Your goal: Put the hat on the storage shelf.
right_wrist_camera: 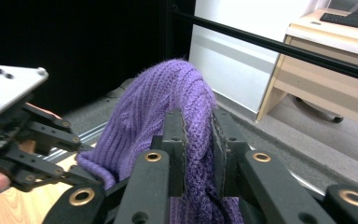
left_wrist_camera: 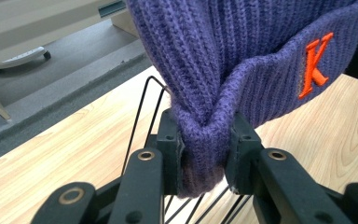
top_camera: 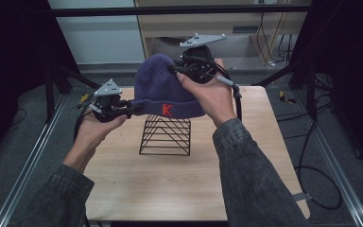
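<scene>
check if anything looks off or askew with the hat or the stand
Nothing is damaged or spilled. The purple beanie hangs tilted above the black wire stand: the right gripper pinches its crown higher up, while the left gripper bunches its folded cuff into a pleat. The stand sits upright on the wooden table.

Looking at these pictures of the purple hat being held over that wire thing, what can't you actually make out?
- High view: the wire rack's top, hidden by the hat.
- High view: the right gripper's jaws, hidden behind the hat and the hand.
- Left gripper view: the hat's crown, cut off by the top edge.
</scene>
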Demonstrator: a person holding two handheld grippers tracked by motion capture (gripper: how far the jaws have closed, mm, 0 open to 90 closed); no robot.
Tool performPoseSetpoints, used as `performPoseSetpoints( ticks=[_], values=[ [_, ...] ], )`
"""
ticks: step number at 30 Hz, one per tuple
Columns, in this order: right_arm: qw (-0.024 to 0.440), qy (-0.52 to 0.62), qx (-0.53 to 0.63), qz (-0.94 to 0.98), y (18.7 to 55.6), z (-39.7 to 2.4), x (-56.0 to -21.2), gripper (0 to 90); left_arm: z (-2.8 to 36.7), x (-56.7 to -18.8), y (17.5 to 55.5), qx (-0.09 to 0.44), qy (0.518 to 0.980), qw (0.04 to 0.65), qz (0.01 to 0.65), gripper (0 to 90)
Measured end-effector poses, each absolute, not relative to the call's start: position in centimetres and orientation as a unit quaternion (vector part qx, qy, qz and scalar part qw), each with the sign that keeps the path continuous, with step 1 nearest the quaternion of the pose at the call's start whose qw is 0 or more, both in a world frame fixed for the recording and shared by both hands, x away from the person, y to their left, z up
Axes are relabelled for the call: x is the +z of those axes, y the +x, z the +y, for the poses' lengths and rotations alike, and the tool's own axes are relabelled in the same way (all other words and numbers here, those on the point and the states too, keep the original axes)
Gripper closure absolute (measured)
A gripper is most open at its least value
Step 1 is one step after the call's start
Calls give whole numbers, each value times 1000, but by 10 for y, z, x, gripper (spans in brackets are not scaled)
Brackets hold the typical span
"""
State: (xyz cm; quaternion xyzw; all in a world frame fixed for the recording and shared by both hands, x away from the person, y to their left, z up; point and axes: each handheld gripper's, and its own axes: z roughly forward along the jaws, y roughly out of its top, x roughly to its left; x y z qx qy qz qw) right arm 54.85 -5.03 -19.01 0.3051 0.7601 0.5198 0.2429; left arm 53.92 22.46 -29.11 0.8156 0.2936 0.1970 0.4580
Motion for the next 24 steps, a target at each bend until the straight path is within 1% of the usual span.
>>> performPoseSetpoints(
  ticks=[10,15,24],
  values=[
    [238,316,516,760,554,-51,-197,773,227,-286,536,206,817,452,293,703],
    [235,323,511,762,561,-49,-208,771,231,-294,542,205,814,447,308,702],
    [224,333,505,764,568,-46,-225,768,235,-306,544,200,815,442,316,702]
  ],
)
